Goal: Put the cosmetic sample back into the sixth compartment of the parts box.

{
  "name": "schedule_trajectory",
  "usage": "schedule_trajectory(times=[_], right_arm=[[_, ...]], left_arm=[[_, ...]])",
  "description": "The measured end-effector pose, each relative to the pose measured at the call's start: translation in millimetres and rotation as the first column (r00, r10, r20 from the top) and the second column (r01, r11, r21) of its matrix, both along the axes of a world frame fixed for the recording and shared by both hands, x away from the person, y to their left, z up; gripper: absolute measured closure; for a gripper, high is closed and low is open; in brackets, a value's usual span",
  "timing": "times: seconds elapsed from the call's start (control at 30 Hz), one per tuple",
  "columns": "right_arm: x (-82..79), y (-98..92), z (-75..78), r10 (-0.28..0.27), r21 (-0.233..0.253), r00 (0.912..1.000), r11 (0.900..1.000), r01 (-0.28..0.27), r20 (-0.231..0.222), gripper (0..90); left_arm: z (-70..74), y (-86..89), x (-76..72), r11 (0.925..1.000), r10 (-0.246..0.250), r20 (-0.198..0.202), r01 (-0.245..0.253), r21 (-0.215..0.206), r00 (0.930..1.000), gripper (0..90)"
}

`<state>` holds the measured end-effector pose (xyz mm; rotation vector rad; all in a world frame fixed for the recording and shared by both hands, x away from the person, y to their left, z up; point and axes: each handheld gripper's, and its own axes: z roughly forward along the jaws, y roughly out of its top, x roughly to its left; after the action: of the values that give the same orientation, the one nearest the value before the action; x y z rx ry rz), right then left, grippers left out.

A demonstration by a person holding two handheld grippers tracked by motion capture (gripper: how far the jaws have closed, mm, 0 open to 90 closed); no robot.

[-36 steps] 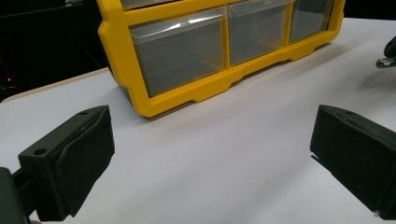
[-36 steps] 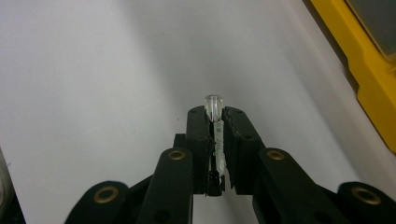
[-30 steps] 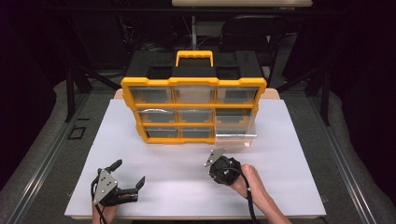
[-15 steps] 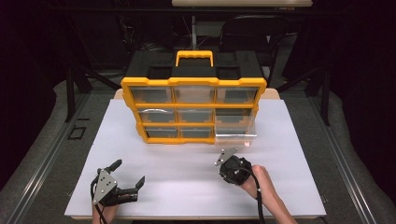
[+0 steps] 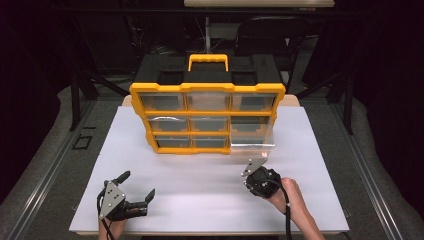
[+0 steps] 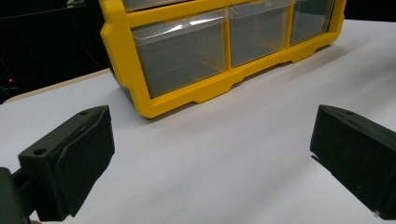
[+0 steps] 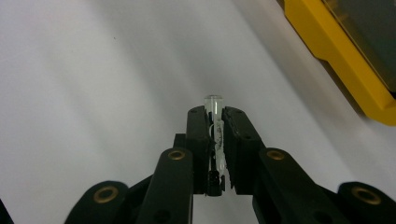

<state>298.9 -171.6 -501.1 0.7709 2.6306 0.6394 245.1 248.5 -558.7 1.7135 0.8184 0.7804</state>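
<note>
Right gripper view: your right gripper (image 7: 215,122) clamps a clear tube (image 7: 215,122) | left gripper (image 5: 131,193) spread wide, near table's (image 5: 200,170) front-left corner | yellow organizer (image 5: 207,117) at rear edge.

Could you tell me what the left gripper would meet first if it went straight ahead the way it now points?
Most likely the yellow organizer. The open left gripper looks over bare white table toward its lower left corner, with the clear bottom-row drawer just above. Nothing lies between, though depth is hard to judge.
</note>
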Motion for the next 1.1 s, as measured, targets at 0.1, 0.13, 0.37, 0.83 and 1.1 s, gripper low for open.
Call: schedule_trajectory(times=[0.1, 0.13, 0.37, 0.83, 1.1], right_arm=[[-1.0, -6.1, 0.7, -0.017, 0.0, 0.9999, 1.0, 0.017, 0.0, 80.8], [-0.7, -7.7, 1.1, -0.016, -0.002, 0.9999, 1.0, 0.016, 0.001, 80.8], [0.5, -17.8, 2.6, -0.041, -0.012, 0.9992, 0.999, 0.041, 0.005, 80.8], [3.1, -36.7, 5.4, -0.076, -0.015, 0.9971, 0.997, 0.076, -0.001, 80.8], [3.7, -47.1, 6.6, -0.106, -0.023, 0.9944, 0.994, 0.105, -0.01, 80.8]], left_arm=[[-0.1, 0.0, 0.2, 1.0, 0.0, 0.0, 0.0, 0.0, 1.0, 0.0], [-0.1, 0.2, 0.3, 1.0, 0.001, -0.001, -0.001, 0.002, 1.0, 0.0], [0.0, 0.3, 0.2, 1.0, 0.001, 0.0, -0.001, 0.001, 1.0, 0.0], [0.3, 1.1, -0.3, 1.0, 0.003, 0.002, -0.003, 0.002, 1.0, 0.0], [0.3, 1.1, -0.2, 1.0, 0.003, 0.002, -0.003, 0.004, 1.0, 0.0]])
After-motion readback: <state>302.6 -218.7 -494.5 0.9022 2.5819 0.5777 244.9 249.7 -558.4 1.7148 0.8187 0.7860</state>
